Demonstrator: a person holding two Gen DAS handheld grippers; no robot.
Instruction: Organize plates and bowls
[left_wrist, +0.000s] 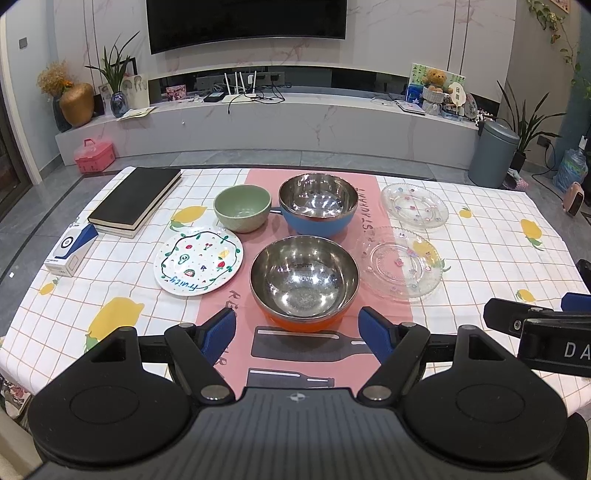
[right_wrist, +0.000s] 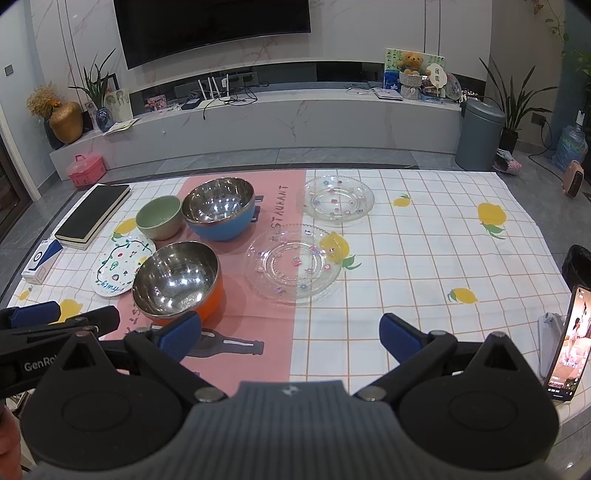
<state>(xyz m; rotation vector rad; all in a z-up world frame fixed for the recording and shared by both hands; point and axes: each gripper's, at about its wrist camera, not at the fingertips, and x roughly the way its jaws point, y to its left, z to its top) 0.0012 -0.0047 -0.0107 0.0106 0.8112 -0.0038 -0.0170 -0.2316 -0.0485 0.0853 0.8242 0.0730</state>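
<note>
Both grippers hover above the near edge of the tabletop (left_wrist: 480, 229), side by side, each with its jaws spread wide and holding nothing. The left gripper (left_wrist: 297, 328) faces the orange bowl (left_wrist: 304, 284), which sits just ahead of its jaws and between them. The right gripper (right_wrist: 291, 334) has the same orange bowl (right_wrist: 177, 282) just beyond its left jaw, and open cloth directly ahead.

Ahead of the left jaws stand three bowls: the orange one nearest, a blue bowl (left_wrist: 317, 205) behind it, and a green bowl (left_wrist: 242, 207) just left of the blue one, close to it. There are three plates: a painted white plate (left_wrist: 198, 260) left of the orange bowl, and two clear glass plates, the nearer glass plate (right_wrist: 293, 267) ahead of the right jaws and the farther glass plate (right_wrist: 339, 198) beyond it, apart from it.

Off to the far left lie a black book (left_wrist: 135, 201) and a small white-and-blue box (left_wrist: 70, 251). At the right jaws' far right a lit phone (right_wrist: 567, 350) stands propped on the tabletop's edge.
</note>
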